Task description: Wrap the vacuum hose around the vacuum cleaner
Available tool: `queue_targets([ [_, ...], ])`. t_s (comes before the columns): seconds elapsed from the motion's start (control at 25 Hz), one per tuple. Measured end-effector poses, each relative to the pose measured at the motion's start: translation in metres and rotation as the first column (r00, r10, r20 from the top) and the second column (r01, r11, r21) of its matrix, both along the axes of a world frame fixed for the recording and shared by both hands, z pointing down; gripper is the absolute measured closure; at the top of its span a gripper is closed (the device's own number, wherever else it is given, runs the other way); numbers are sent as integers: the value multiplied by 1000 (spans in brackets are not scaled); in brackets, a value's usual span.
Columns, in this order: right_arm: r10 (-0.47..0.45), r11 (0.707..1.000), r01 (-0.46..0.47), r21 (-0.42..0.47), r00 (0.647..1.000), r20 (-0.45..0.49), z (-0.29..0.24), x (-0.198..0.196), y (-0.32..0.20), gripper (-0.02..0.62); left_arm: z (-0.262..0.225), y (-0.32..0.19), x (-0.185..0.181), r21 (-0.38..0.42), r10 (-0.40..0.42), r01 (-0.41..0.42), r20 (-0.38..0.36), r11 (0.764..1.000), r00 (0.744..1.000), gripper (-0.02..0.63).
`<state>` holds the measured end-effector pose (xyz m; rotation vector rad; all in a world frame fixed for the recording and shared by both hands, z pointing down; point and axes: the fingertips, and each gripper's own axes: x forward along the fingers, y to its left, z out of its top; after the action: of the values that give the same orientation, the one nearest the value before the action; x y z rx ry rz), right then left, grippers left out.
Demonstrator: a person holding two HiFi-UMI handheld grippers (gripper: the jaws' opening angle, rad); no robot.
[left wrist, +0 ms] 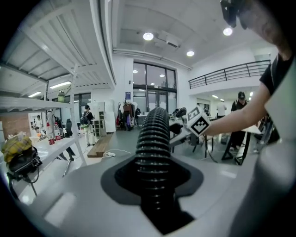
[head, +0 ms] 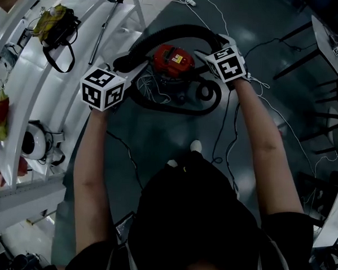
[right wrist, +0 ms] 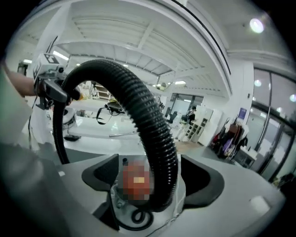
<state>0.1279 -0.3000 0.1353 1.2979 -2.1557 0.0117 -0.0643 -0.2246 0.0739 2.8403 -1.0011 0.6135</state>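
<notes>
Over the grey floor [head: 157, 142], a ribbed black hose [head: 180, 30] arcs above a rounded red vacuum [head: 174, 59].
The left gripper [left wrist: 155, 175] has its jaws clamped on the corrugated hose. The right gripper [right wrist: 155, 178] has its jaws spread wide, with the hose passing loosely between them. A further loop lies around the vacuum.

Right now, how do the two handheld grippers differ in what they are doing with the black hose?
The left gripper is clamped on the hose; the right gripper stands wide open, with the hose only passing between its jaws. In the head view the left gripper is left of the red vacuum cleaner, the right gripper to its right. Both are at the same hose.
</notes>
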Motion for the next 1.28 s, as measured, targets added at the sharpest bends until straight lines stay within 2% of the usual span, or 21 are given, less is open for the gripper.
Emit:
queue_targets([
  [0.12,15,987,4,158,993,-121,-28,0,-15,155,0,-6,5,-17,-4,3,-6,1000,1000,465],
  [0.2,-37,971,79,225,982,-185,-44,-13,-20,155,2,-10,11,-23,3,-3,5,1000,1000,465],
  [0.36,-204,911,301,283,923,-327,-61,-59,-16,163,6,-16,27,-49,25,-26,-4,998,1000,463],
  [0.48,-262,873,392,292,879,-398,-64,-80,-19,189,7,-18,39,-73,61,-61,-2,995,998,463],
  [0.6,-293,842,457,286,833,-469,-64,-90,-21,262,6,-14,50,-88,115,-114,6,990,993,463],
  [0.72,-299,798,529,288,763,-572,-63,-95,-18,436,2,-12,54,-99,141,-143,-18,985,990,463],
  [0.8,-303,795,546,265,735,-606,-61,-95,-18,454,2,-14,54,-109,148,-151,-38,982,988,462],
  [0.88,-310,822,517,239,758,-574,-62,-94,-22,454,1,-18,54,-104,138,-145,-72,984,988,460],
  [1.04,-293,895,406,185,848,-442,-65,-82,-31,451,-12,-25,67,-36,101,-108,-147,994,984,438],
  [1.16,-270,935,332,128,896,-352,-59,-66,-36,451,-21,-29,70,18,73,-71,-169,997,983,354],
  [1.28,-231,967,251,53,941,-246,-49,-50,-43,449,-25,-31,58,14,40,-37,-246,999,968,302],
])
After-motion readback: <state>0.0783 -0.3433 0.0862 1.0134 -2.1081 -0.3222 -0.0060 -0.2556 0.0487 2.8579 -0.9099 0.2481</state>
